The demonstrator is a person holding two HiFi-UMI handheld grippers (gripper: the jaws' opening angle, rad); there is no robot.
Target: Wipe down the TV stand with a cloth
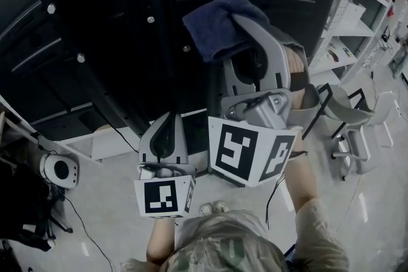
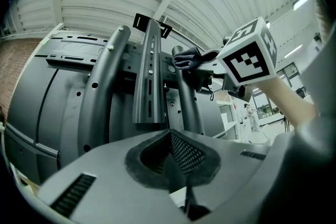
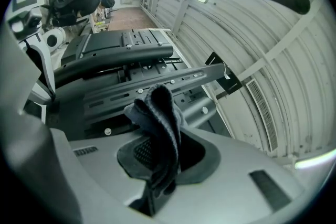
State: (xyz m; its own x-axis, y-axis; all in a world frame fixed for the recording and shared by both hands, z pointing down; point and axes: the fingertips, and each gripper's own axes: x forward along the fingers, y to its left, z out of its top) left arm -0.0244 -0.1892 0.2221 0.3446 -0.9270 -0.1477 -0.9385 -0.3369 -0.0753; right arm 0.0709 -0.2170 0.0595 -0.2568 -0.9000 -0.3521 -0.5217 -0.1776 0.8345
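Your right gripper [image 3: 157,162] clamps a folded dark-blue cloth [image 3: 157,113], its long axis running out along the jaws toward the black TV stand [image 3: 126,52]. Your left gripper [image 2: 176,160] is closed and empty beside it.

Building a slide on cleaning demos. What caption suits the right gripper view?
Right gripper shut on a folded dark cloth, facing the black metal TV stand.

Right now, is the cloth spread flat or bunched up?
Bunched up: the cloth is gathered in thick folds, pinched between the jaws of the right gripper.
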